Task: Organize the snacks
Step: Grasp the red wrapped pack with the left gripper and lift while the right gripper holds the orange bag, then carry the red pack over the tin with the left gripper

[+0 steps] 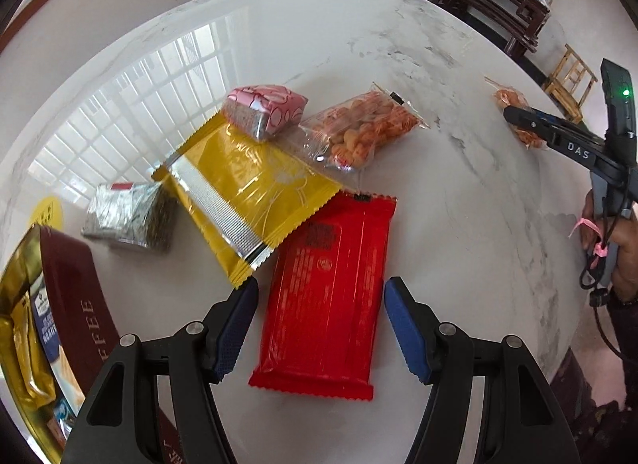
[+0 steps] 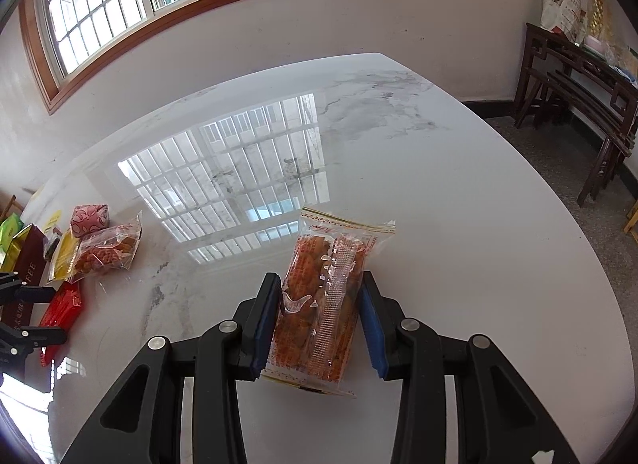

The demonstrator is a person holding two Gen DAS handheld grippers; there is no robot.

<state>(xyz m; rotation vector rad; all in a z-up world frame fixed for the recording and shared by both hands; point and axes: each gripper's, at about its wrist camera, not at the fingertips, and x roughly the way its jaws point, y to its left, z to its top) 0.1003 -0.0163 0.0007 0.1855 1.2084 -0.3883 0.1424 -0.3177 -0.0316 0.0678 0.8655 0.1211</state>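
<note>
In the left wrist view my left gripper (image 1: 321, 294) is open, its jaws on either side of a red snack packet (image 1: 327, 296) that lies flat on the white marble table (image 1: 458, 192). A yellow packet (image 1: 247, 188), a pink wrapped cake (image 1: 265, 107), a clear bag of orange snacks (image 1: 363, 131) and a silver packet (image 1: 131, 216) lie beyond it. In the right wrist view my right gripper (image 2: 319, 280) is shut on a clear packet of orange snacks (image 2: 319, 304), its blue pads pressing both sides. The right gripper also shows at the left view's right edge (image 1: 530, 123).
A dark red box marked COFFEE with gold packets (image 1: 52, 304) stands at the table's left edge; it also shows in the right wrist view (image 2: 24, 264). A dark wooden side table (image 2: 578, 77) and a small wooden stool (image 1: 570, 81) stand beyond the table.
</note>
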